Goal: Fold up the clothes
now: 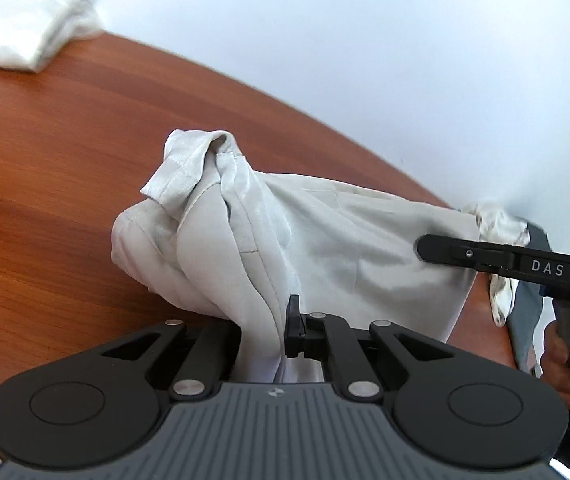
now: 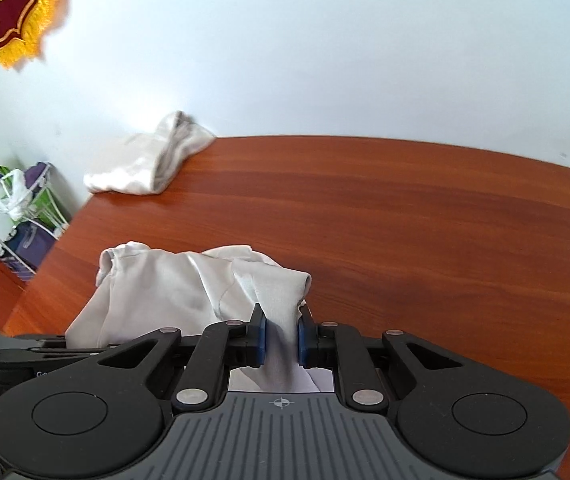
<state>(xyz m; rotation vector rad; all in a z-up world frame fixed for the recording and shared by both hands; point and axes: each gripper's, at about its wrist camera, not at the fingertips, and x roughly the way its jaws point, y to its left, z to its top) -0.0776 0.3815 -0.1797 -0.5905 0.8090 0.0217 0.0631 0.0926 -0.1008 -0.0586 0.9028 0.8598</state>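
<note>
A pale grey-white garment (image 1: 305,232) lies bunched on the brown wooden table (image 1: 65,168). My left gripper (image 1: 265,328) is shut on a fold of it; the cloth hides the left finger. In the left wrist view my right gripper (image 1: 441,246) reaches in from the right, its tip on the cloth. In the right wrist view the same garment (image 2: 173,292) is in front, and my right gripper (image 2: 281,334) is shut on a fold of it, blue pads on both sides. The left gripper's body shows at the lower left.
A second white garment (image 2: 145,164) lies folded at the far corner of the table (image 2: 405,220), also in the left wrist view (image 1: 25,28). A white wall stands behind. A cart with bags (image 2: 25,208) stands on the floor, and a red banner (image 2: 9,4) hangs on the wall.
</note>
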